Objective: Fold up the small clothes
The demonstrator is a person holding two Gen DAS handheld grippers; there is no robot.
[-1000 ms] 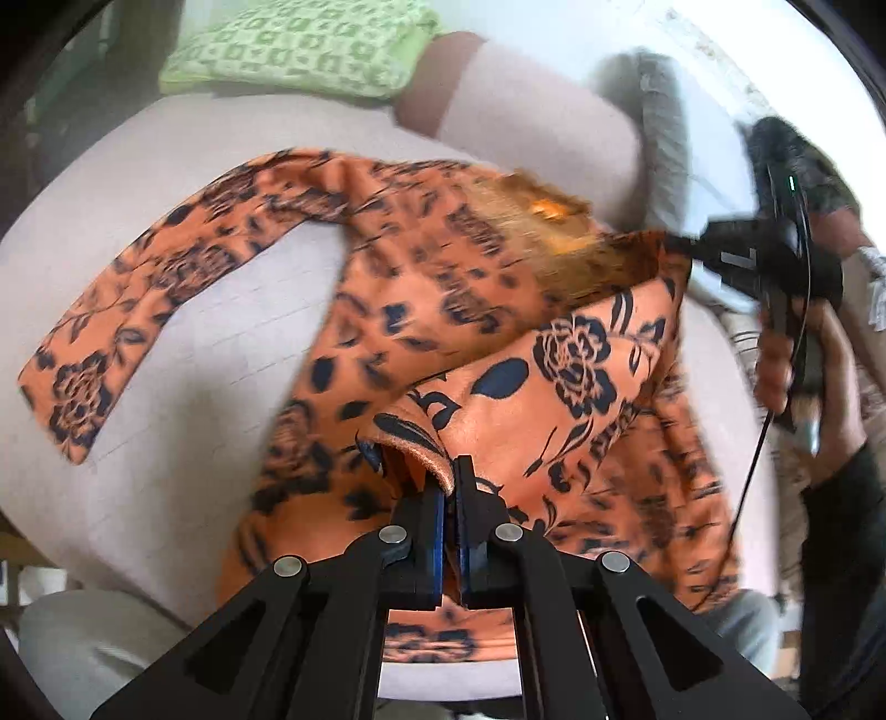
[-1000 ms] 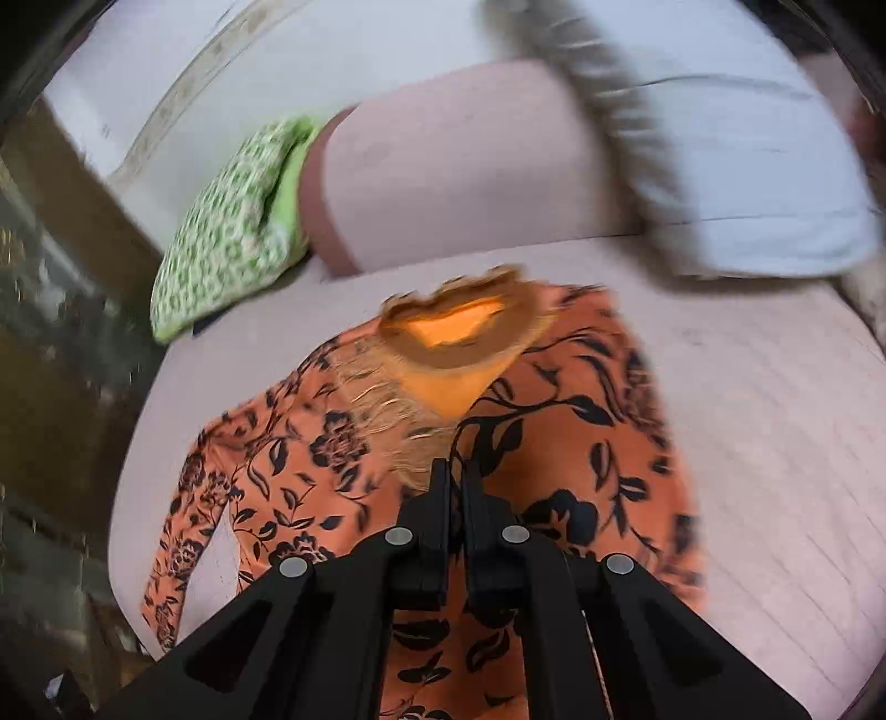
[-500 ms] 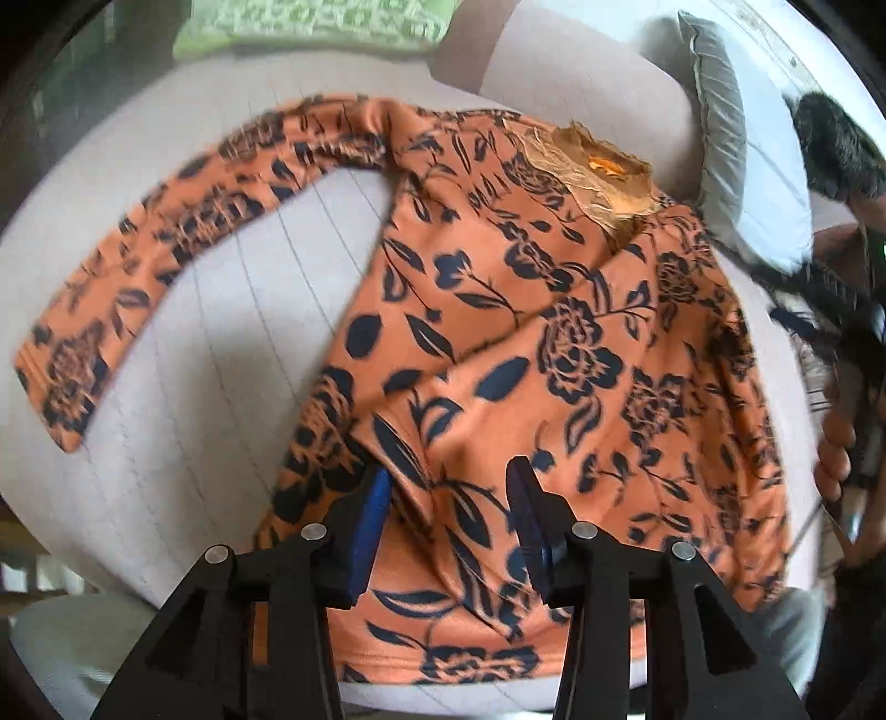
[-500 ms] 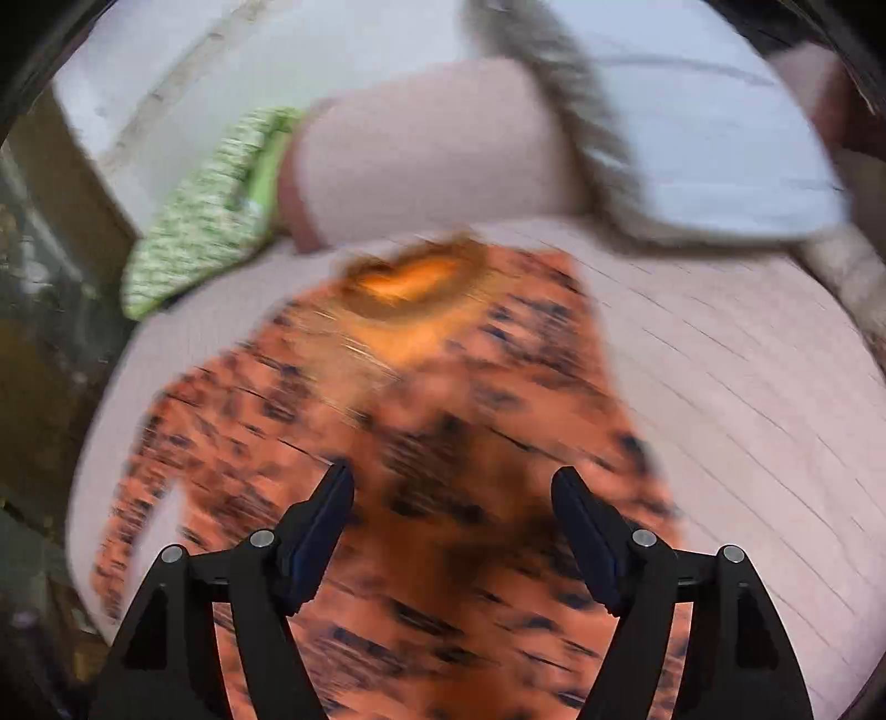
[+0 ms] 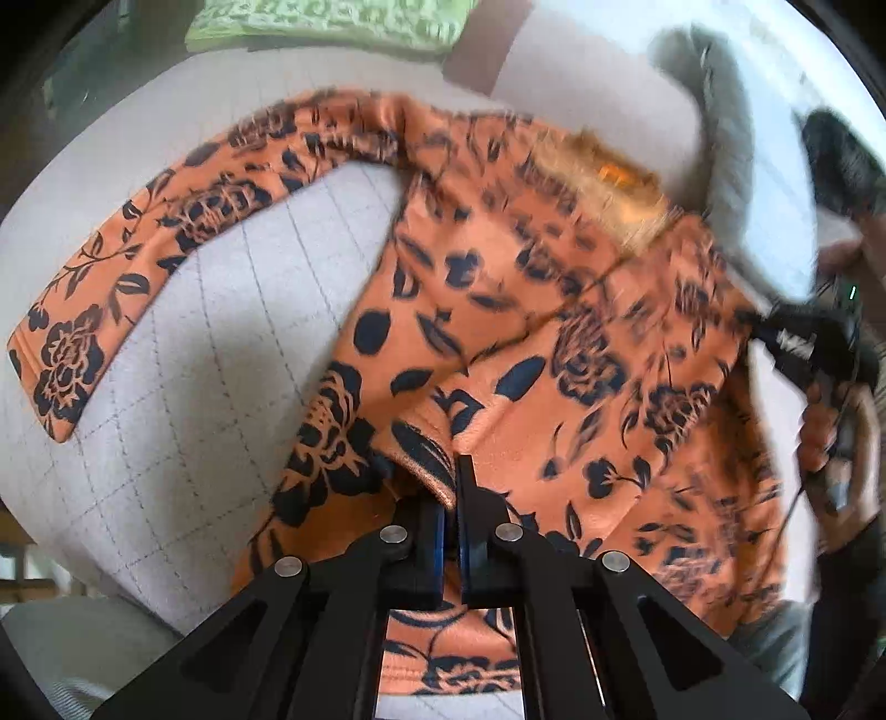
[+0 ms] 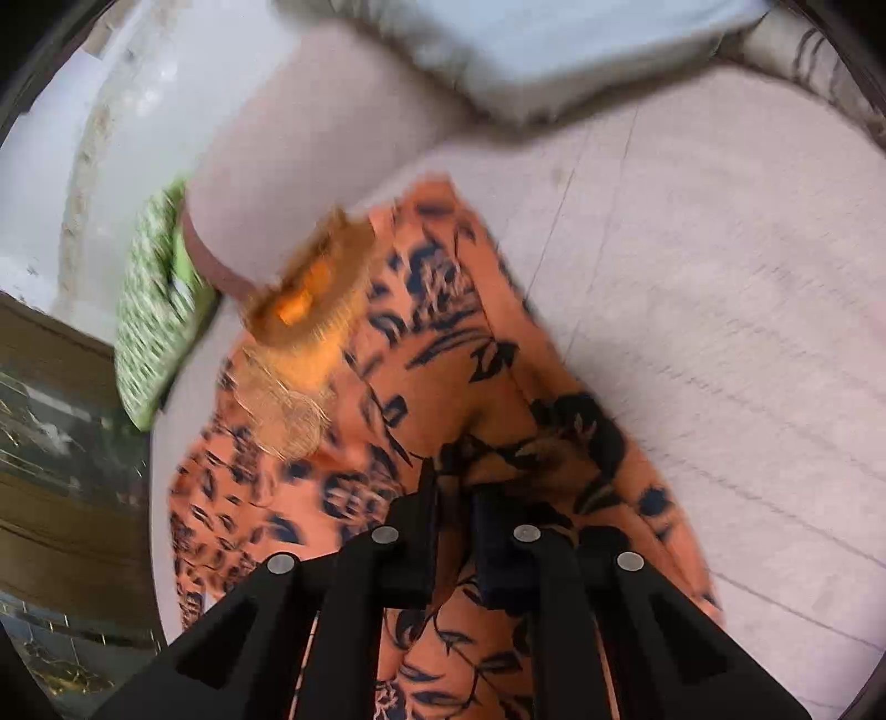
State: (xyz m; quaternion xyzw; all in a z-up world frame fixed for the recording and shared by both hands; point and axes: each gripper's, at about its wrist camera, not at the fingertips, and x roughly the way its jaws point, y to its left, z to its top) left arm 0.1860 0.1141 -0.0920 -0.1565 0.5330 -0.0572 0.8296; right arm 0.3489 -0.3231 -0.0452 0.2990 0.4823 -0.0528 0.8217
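An orange top with dark blue flowers [image 5: 554,332] lies on a pale quilted cushion [image 5: 232,310]. Its gold-trimmed neck [image 5: 614,183] points away from me and one sleeve [image 5: 111,288] stretches out to the left. My left gripper [image 5: 455,487] is shut on a folded edge of the top near its hem. My right gripper [image 6: 453,493] is shut on a bunched fold of the top [image 6: 443,354] on its right side. The right gripper also shows at the right edge of the left wrist view [image 5: 797,343], held in a hand.
A green patterned pillow [image 5: 332,22] and a pink bolster [image 6: 310,166] lie at the back of the cushion. A pale blue-grey pillow [image 6: 565,50] lies at the back right. Dark wood and marble floor [image 6: 50,443] lie beyond the cushion's left edge.
Both grippers were shut on the top, opened half a second ago, and have shut on it again. The cloth is bunched and lifted at both grips; the views are blurred by motion.
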